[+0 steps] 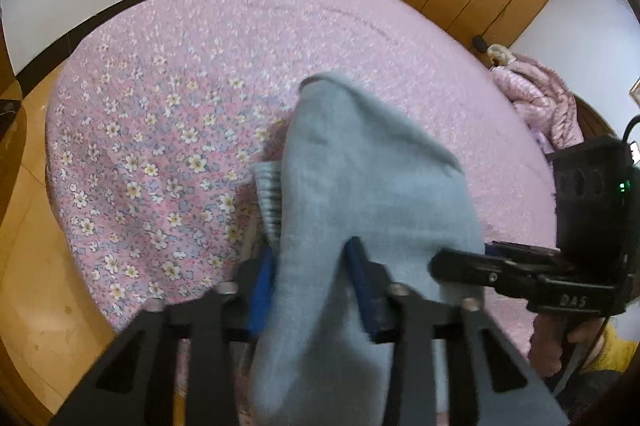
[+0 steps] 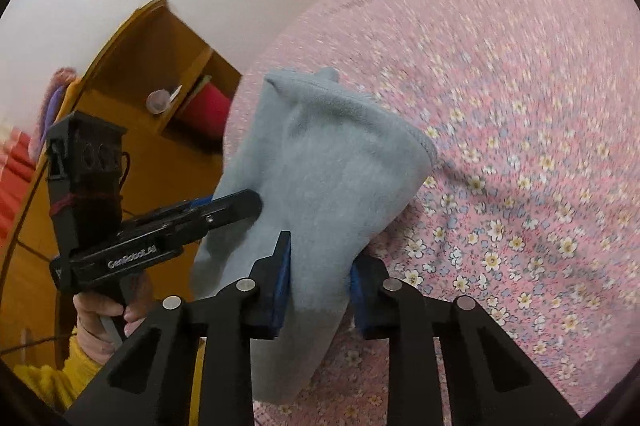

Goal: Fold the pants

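The left gripper (image 1: pixel 310 278) is clamped on the pants (image 1: pixel 372 194), pointed steeply downward. The right gripper (image 2: pixel 320 274) is likewise clamped on them (blue pads pressed into the cloth), with each handle gripped from below by a hand (image 2: pixel 108 322).

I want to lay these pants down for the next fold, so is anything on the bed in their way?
Nothing visible. The pants hang between both grippers over bare floral bedspread; a pink quilt sits off at the bed's far side.
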A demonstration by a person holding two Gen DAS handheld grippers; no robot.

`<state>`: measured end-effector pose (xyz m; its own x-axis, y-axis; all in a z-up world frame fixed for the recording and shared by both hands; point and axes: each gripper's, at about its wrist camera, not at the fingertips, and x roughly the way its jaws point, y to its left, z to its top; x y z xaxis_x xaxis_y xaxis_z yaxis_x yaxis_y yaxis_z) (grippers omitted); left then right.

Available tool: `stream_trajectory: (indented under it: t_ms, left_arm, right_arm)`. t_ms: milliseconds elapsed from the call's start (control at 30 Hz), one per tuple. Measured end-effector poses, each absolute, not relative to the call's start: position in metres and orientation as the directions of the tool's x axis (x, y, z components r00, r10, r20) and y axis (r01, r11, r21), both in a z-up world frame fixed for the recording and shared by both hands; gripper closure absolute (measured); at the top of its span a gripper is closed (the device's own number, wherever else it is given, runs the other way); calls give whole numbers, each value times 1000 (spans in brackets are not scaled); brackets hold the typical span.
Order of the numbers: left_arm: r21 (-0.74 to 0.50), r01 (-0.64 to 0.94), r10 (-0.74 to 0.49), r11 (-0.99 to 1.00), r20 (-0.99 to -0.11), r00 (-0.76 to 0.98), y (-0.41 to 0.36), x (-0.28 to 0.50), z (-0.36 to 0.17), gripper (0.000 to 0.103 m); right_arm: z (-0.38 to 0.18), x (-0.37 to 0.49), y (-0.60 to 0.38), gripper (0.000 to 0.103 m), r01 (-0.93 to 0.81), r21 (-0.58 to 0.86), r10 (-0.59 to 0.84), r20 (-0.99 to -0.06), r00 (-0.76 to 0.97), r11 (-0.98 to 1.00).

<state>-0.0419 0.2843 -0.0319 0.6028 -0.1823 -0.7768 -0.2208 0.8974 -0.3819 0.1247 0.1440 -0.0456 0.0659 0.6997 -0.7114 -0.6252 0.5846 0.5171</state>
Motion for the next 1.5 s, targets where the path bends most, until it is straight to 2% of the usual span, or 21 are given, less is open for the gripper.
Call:
stream_trajectory:
  t_ms: [400, 833, 1133, 1333, 1500]
  left_arm:
    - [-424, -185, -217, 886, -735, 642, 257, -47, -9, 83]
    - [-496, -55, -345, 867, -674, 653, 194, 35, 17, 83]
    - [-458, 37, -380, 888, -687, 619, 133, 99, 24, 83]
    - [-438, 85, -405, 895, -718, 566, 89, 139, 9, 83]
    - [-371, 134, -386, 919, -777, 497, 55, 179, -19, 83]
  right_arm:
    - [5, 132, 79, 79, -663, 454, 701, -697, 153, 596]
    - [42, 170, -19, 79, -632, 396, 681, -667, 301, 667]
    - [27, 197, -109, 79, -507, 446, 653, -664, 365, 738]
    - [-9, 218, -156, 79, -393, 410, 553, -734, 394, 823]
    - [-44, 231, -169, 73, -276, 408, 489, -782, 386, 870]
